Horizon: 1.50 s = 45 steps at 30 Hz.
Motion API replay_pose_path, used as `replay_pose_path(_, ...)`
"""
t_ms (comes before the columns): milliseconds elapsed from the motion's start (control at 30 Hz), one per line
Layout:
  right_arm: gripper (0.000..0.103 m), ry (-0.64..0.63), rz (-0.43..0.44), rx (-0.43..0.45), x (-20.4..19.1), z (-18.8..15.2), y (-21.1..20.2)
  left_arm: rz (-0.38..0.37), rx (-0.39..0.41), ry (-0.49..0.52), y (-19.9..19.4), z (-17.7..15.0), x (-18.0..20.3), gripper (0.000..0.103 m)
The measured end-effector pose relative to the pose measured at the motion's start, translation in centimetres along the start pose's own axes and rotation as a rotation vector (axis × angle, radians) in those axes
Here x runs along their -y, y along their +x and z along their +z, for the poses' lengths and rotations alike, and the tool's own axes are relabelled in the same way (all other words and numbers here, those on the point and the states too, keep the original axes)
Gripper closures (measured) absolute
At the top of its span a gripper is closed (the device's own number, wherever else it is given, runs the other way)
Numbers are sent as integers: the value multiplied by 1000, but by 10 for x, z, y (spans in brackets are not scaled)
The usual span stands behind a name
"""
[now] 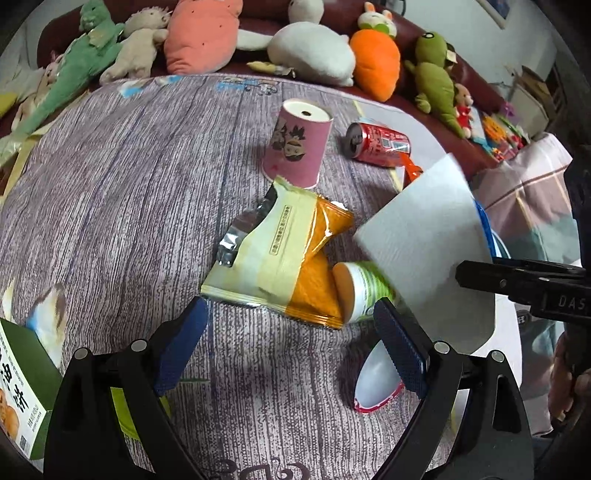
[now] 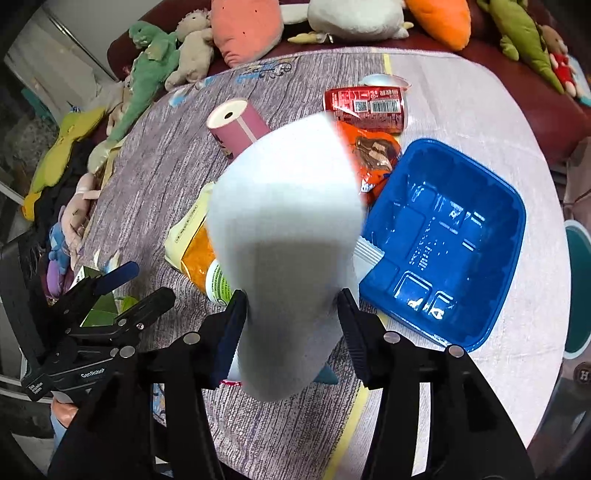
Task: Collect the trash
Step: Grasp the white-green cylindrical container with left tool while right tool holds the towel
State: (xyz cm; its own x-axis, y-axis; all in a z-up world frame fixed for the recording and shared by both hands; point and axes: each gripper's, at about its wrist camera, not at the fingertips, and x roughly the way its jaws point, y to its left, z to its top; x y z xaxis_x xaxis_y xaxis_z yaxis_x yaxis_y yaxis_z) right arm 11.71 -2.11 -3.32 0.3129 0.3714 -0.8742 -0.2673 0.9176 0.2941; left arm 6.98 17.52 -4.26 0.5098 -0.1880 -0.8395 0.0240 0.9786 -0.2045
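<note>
My right gripper [image 2: 291,321] is shut on a white sheet of paper [image 2: 288,229] and holds it in the air beside the blue plastic tray [image 2: 502,206]; the sheet also shows in the left wrist view [image 1: 424,251]. My left gripper [image 1: 291,343] is open and empty, low over the table, just short of a yellow-orange snack bag [image 1: 280,258] and a green-white cup [image 1: 365,291] lying on its side. A pink paper cup [image 1: 299,147] stands upside down and a red can [image 1: 380,142] lies beyond it.
An orange wrapper [image 2: 373,155] lies by the tray. A green box [image 1: 22,384] sits at the left edge and a small white-red wrapper [image 1: 376,380] near my left fingers. Plush toys [image 1: 207,33] line a dark red sofa behind the table [image 1: 122,192].
</note>
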Motion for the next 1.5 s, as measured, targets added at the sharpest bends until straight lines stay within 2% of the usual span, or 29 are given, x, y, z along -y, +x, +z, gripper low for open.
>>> replay_pose_path(133, 55, -26, -33, 38, -3, 0, -8, -11, -7, -9, 3, -1, -3, 12)
replay_pose_path(167, 66, -50, -47, 41, -7, 0, -7, -15, -8, -10, 3, -1, -4, 12)
replay_pose_path(233, 74, -67, -46, 11, -10, 0, 0, -22, -10, -7, 5, -1, -2, 12)
replay_pose_path(333, 74, -67, -46, 5, -14, 2, 5, -25, -6, -1, 5, -2, -2, 12)
replay_pose_path(400, 61, -90, -39, 1, -23, 5, 9, -17, -5, -8, 5, -5, -7, 12)
replay_pose_path(433, 50, -102, -40, -2, -27, 7, 11, -14, -4, -17, 5, -6, -11, 12)
replay_pose_path(467, 47, -129, -50, -1, -33, 9, 15, -13, -2, -30, 4, -7, -16, 12)
replay_pose_path(700, 48, -270, -155, 12, -54, 15, 46, -11, -6, -140, 4, -12, -54, 12)
replay_pose_path(767, 58, -295, -164, 17, -57, 16, 49, -14, -9, -147, 5, -11, -56, 12)
replay_pose_path(833, 60, -322, -174, 15, -60, 18, 49, -17, -8, -139, 6, -11, -55, 12)
replay_pose_path(1000, 59, -380, -156, 32, -72, 24, 40, -25, 4, -144, 7, -10, -57, 12)
replay_pose_path(1167, 58, -438, -121, -56, -81, 17, 62, -26, 0, -189, 9, -12, -71, 12)
replay_pose_path(1233, 59, -444, -124, -34, -79, 14, 62, -20, -9, -189, 10, -14, -72, 12)
replay_pose_path(1267, 69, -429, -120, -28, -77, 14, 61, -19, -13, -187, 11, -14, -72, 12)
replay_pose_path(1333, 98, -389, -105, -22, -74, 16, 53, -21, -18, -178, 12, -14, -70, 12)
replay_pose_path(1500, 99, -335, -61, -3, -66, 16, 29, -37, -1, -89, 7, -7, -48, 12)
